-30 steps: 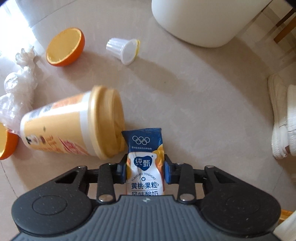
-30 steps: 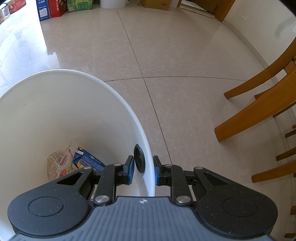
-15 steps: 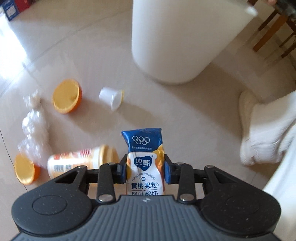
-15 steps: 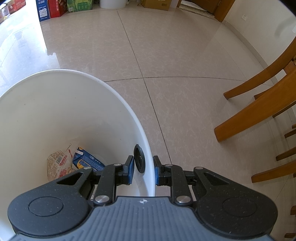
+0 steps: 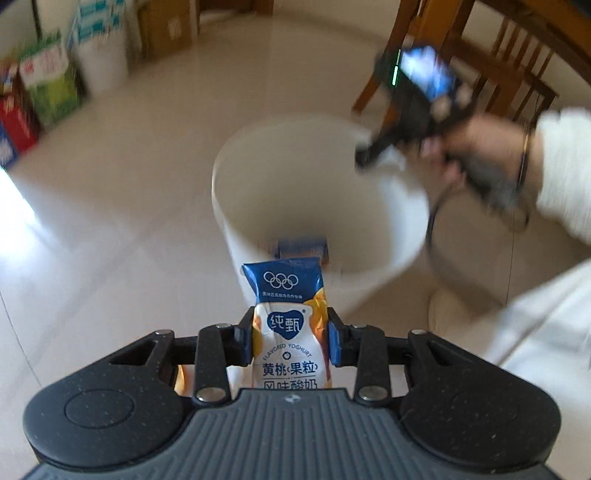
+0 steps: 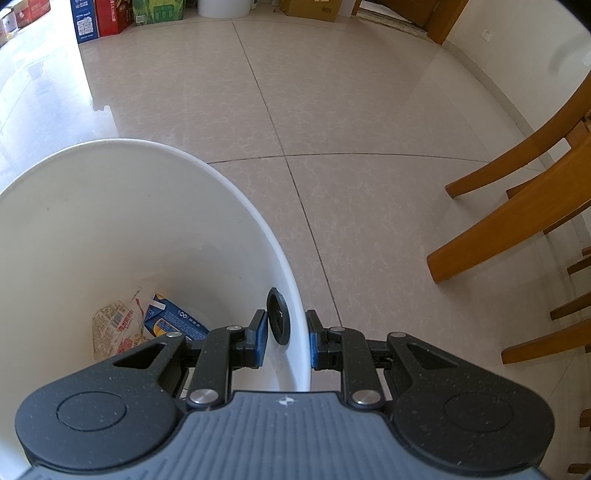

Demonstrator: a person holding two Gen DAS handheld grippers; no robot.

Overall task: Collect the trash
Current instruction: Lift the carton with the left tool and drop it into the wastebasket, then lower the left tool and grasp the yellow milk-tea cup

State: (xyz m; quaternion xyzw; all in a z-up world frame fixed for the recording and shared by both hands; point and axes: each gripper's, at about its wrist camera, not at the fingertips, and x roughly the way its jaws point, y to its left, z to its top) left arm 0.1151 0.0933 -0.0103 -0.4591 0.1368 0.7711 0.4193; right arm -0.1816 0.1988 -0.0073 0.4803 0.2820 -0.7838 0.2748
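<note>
The blue-and-white yellow-peach yoghurt pouch (image 5: 286, 325) is pinched upright between the two fingers of the left gripper (image 5: 287, 341), held up in the air just short of the near rim of the round white plastic trash bin (image 5: 255, 173). That view is pretty blurry, but you can make out something blue lying down in the bottom of the bin.

The right gripper (image 6: 285, 338) has its fingers straddling the bin's rim (image 6: 295, 295), one inside and one outside, closed onto the wall right by a small black round fitting (image 6: 277, 321). From the left wrist view you can see a hand (image 5: 476, 155) in a white sleeve holding that gripper at the bin's far right edge.

Inside the bin there's a blue carton (image 6: 173, 321) and a crumpled printed wrapper (image 6: 114, 325) at the bottom. Around it all is glossy beige tile floor (image 6: 351, 110), wooden chair legs (image 6: 509, 221) to the right, and coloured boxes (image 6: 107, 18) along the far wall.
</note>
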